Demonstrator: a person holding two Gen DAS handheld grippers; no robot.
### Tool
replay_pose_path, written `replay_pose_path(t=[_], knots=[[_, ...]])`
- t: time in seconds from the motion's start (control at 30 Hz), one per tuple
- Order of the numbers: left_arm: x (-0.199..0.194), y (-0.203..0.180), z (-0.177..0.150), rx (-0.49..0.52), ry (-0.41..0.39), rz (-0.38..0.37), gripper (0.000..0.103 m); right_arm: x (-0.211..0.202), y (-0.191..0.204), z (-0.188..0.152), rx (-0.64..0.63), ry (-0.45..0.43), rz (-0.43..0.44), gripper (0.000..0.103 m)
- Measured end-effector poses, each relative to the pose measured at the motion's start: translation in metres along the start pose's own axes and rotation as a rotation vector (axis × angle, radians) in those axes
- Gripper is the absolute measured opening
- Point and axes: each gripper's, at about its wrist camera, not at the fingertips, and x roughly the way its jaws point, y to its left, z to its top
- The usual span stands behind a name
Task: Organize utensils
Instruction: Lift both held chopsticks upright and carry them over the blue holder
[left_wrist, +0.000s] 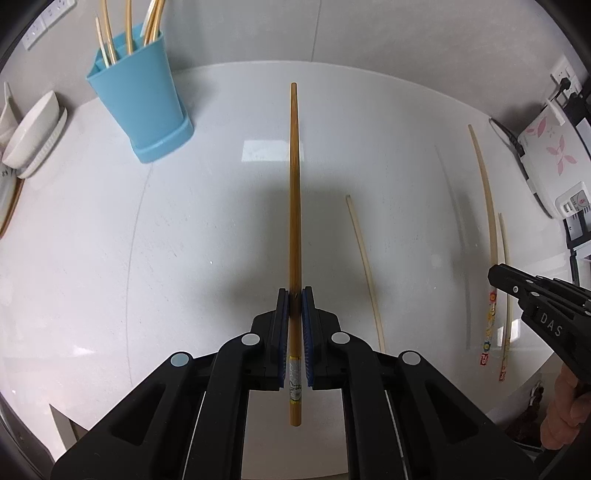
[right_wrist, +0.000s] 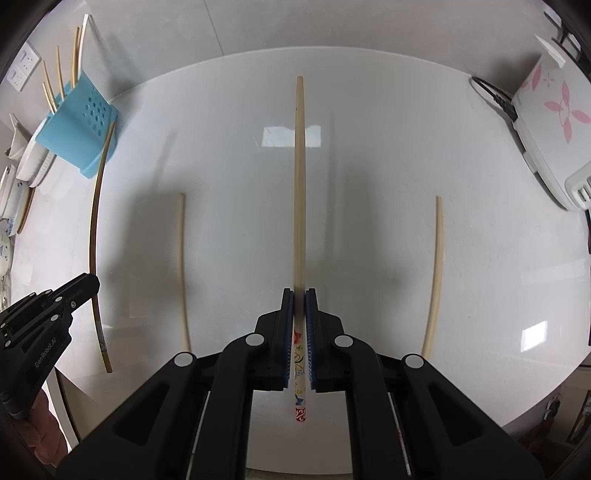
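Observation:
My left gripper (left_wrist: 294, 295) is shut on a brown chopstick (left_wrist: 294, 192) that points forward above the white table (left_wrist: 184, 240). My right gripper (right_wrist: 299, 293) is shut on a pale chopstick with a patterned end (right_wrist: 300, 184), also pointing forward. A blue utensil holder (left_wrist: 142, 96) with several chopsticks in it stands at the far left; it also shows in the right wrist view (right_wrist: 79, 125). Loose pale chopsticks lie on the table: one (left_wrist: 364, 269) right of my left gripper, one (right_wrist: 181, 269) left and one (right_wrist: 435, 273) right of my right gripper. The right gripper shows in the left view (left_wrist: 493, 275), the left gripper in the right view (right_wrist: 94, 284).
White bowls and dishes (left_wrist: 31, 136) are stacked at the far left beside the holder. A white appliance with pink flowers (right_wrist: 550, 110) and its cable sit at the far right. The table's front edge curves near both grippers.

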Motion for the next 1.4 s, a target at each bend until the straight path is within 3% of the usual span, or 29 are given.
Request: replay_pose_path(t=[0.33,1.1,1.4], knots=[[-0.024,0.002,0.041,0.013,-0.110,0.025,0.006,-0.026,0.020,0.025,-0.048,-0.150,0.025,0.006],[-0.079,0.069,0.084,-0.046,-0.283,0.024,0.006,-0.075,0.102,0.072,-0.127,-0.328,0.101,0.006],[-0.089,0.100,0.107,-0.073,-0.340,0.035,0.006,-0.074,0.125,0.098,-0.131,-0.385,0.132,0.006]])
